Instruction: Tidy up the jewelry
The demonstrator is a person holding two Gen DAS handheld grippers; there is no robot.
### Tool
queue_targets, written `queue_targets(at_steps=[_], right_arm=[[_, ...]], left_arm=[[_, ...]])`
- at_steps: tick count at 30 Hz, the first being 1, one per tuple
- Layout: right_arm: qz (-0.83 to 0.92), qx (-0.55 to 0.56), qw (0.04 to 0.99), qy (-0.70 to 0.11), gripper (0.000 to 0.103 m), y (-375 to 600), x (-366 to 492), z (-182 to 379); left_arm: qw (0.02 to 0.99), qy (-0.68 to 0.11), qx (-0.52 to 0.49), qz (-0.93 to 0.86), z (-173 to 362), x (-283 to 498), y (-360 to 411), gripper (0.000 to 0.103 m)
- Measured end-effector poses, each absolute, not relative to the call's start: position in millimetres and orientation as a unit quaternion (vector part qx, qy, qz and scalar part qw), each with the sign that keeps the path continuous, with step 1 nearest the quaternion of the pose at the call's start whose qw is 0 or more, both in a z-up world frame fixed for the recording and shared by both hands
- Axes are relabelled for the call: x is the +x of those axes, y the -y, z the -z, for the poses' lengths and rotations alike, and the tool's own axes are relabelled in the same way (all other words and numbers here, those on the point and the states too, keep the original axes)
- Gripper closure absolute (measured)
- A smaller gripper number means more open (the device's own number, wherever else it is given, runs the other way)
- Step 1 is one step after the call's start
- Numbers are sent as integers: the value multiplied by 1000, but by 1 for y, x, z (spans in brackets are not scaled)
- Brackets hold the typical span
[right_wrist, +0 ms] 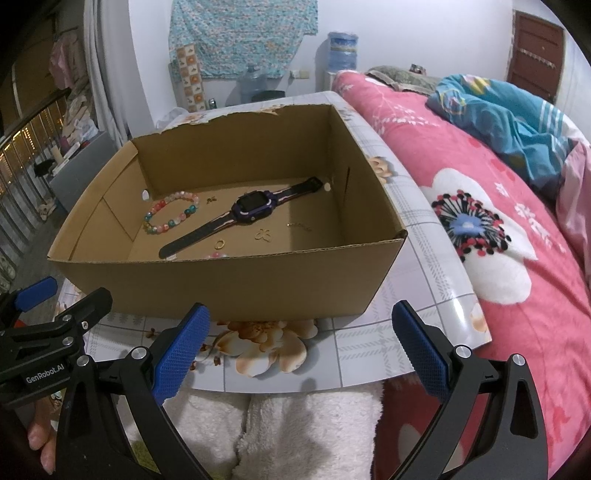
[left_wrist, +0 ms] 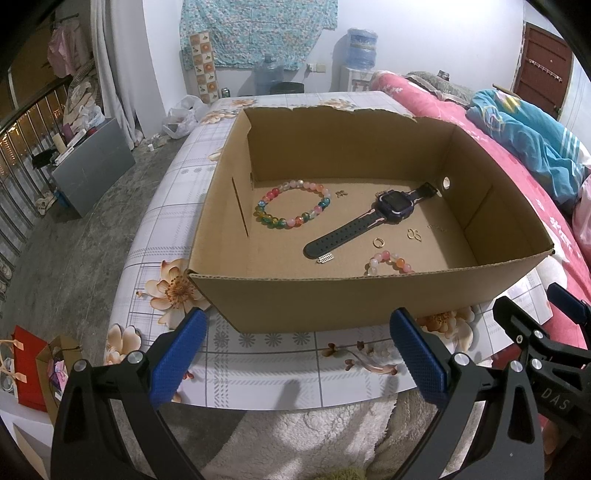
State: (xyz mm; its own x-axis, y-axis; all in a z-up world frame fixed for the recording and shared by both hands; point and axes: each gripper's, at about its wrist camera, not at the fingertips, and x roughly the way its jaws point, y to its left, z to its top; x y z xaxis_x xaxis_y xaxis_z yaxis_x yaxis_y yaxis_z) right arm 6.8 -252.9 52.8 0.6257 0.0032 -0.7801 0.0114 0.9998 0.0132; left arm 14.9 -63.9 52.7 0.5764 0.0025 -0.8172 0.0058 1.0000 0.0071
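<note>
This is looking like a lived-in home bedroom. A bed under a pink floral quilt (right_wrist: 480, 236) is lying along the right, with a crumpled blue blanket (right_wrist: 517, 122) on it. Water jugs (left_wrist: 362, 48) are standing by the far wall, patterned cloth (left_wrist: 258, 29) is hanging above, and clothes (left_wrist: 61, 51) are hanging far left.

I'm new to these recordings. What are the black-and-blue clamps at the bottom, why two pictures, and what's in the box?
The clamps are handheld grippers; a person carries one in each hand. Each picture comes from a camera on one gripper, looking along its fingers. The left gripper and right gripper are both open and hold nothing. Ahead, on a floral table, stands an open cardboard box. Inside lie a watch, a multicoloured bead bracelet, a pink bead bracelet and small gold pieces, one of them a ring.
</note>
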Motion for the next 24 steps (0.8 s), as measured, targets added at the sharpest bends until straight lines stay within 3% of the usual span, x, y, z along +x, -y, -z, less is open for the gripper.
queue_targets(at_steps=[24], right_arm=[[1,9,901,-434,8,254,8,-53]], left_arm=[[887,-462,4,1,-52,15,65,6]])
